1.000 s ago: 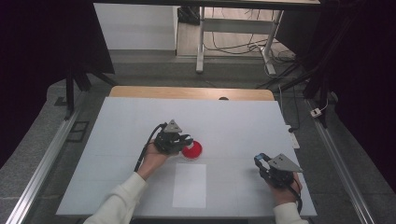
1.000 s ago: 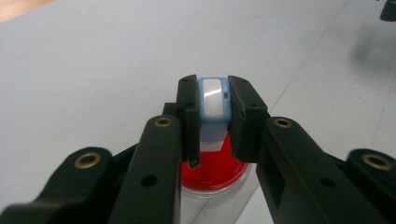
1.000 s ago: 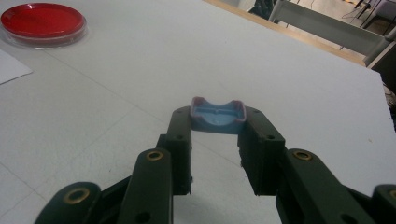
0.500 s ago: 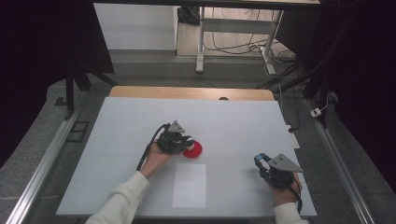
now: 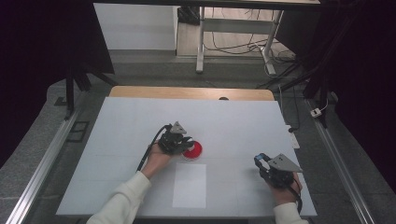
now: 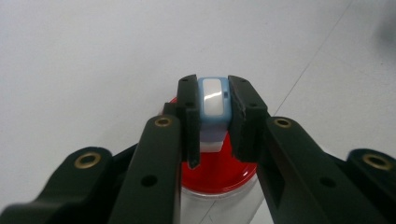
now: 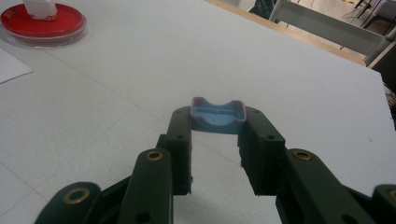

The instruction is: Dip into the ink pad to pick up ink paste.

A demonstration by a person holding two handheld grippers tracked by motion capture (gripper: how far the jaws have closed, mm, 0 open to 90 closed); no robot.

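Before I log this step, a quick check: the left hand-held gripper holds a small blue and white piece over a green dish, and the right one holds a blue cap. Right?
Not quite: the dish is red, not green, as the left gripper view shows. The left hand-held gripper does hold the small blue and white piece over it, and the right hand-held gripper holds the blue cap.

From the high view I get an evenly lit matte white table top (image 5: 140, 126) against near-black surroundings, soft shadows only, while the left gripper view blurs its near black jaws and catches a glare streak on the small glossy blue-and-white block (image 6: 213, 100).
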